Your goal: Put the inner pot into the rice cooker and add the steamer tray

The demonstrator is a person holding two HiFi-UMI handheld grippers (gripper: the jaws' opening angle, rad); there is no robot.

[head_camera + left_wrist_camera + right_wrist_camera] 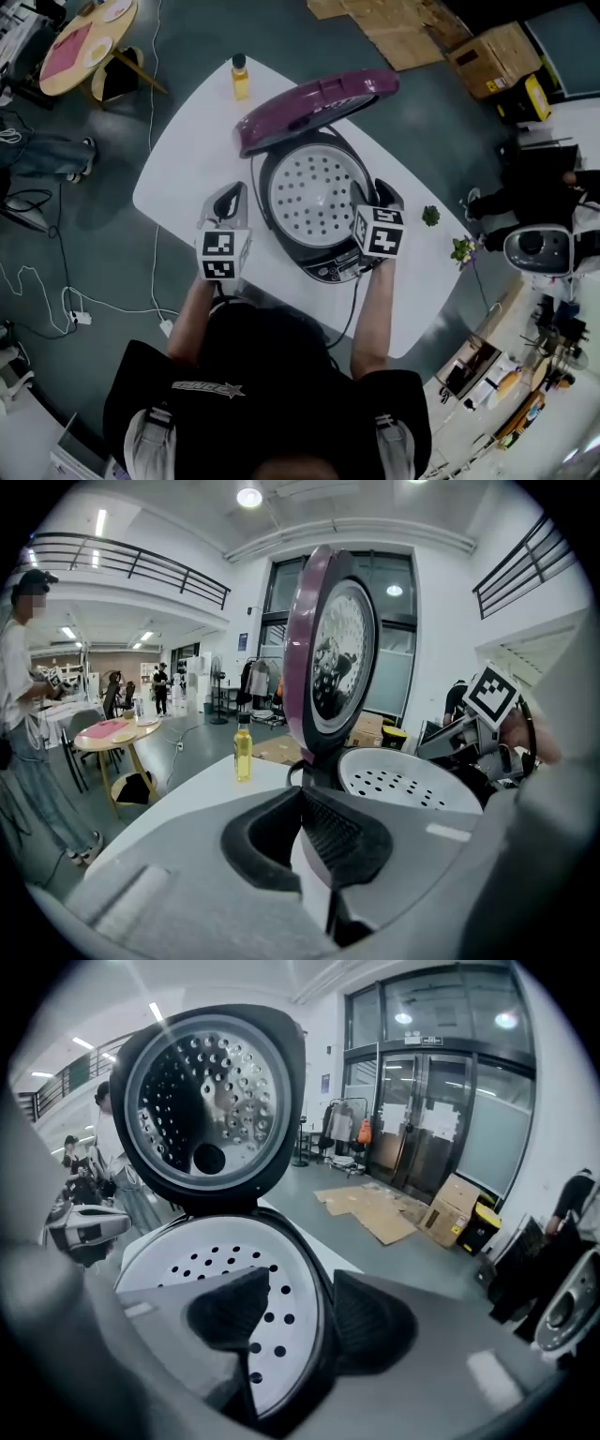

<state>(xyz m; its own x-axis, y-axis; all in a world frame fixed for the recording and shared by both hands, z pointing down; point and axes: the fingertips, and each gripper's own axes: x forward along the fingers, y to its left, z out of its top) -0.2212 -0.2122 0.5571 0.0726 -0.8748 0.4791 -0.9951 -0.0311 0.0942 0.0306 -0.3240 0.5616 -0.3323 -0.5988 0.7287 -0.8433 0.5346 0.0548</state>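
White perforated steamer tray (314, 197) seated in maroon-lidded rice cooker (323, 264) — right gripper (300, 1305) spread astride rim (323, 1344), left gripper (302, 803) pressed together, empty.

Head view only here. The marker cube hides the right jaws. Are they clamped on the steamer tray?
Observer: No. The right gripper view shows the right gripper open, with one jaw over the steamer tray and one outside its rim, not clamping.
Operator: And the left one?
Observer: The left gripper is shut, with nothing between its jaws.
Operator: Lid underside?
Observer: A perforated metal plate is fitted inside it, with a dark round cap low on the plate.
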